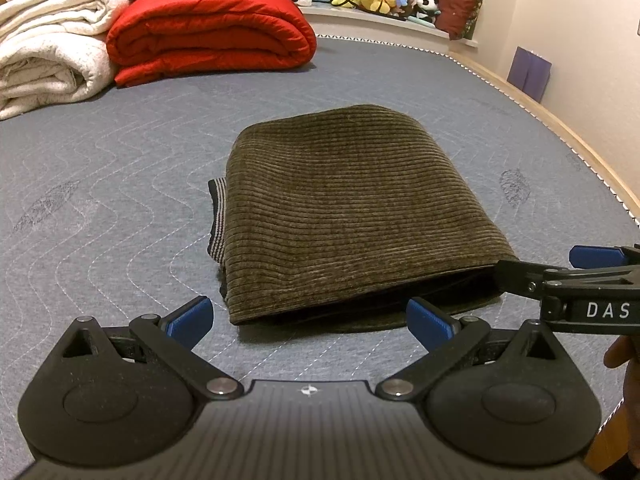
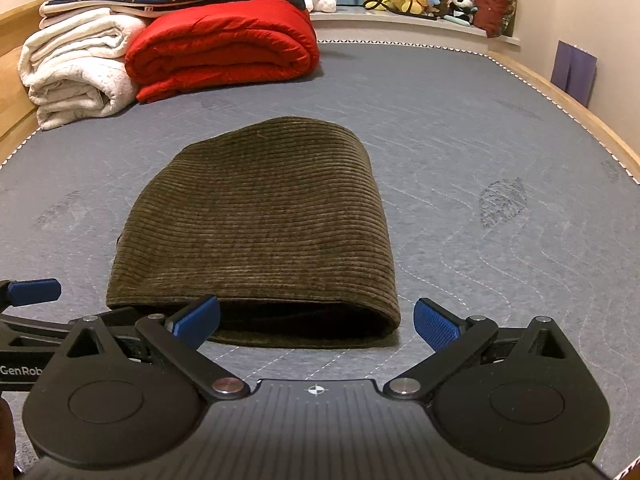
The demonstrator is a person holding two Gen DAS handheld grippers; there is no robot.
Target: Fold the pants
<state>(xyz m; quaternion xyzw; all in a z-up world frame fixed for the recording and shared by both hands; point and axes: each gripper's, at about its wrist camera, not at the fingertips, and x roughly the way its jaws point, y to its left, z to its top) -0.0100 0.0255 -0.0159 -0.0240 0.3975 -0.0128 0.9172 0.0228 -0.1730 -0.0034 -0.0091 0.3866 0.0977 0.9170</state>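
Olive corduroy pants (image 1: 352, 216) lie folded into a compact bundle at the centre of both frames, resting on a grey quilted mattress (image 1: 120, 208). A striped waistband (image 1: 218, 216) peeks from the bundle's left edge in the left wrist view. The left gripper (image 1: 308, 316) sits low in frame, blue pads spread wide and holding nothing, just short of the bundle's near edge. The right gripper (image 2: 316, 320) is likewise spread wide and empty. A red quilt (image 1: 208, 36) and white blankets (image 1: 48, 56) are stacked at upper left.

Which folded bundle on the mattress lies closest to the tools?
The olive-brown corduroy pants, folded alone mid-mattress, just ahead of both open tools; the red quilt and white blankets are stacked far behind.
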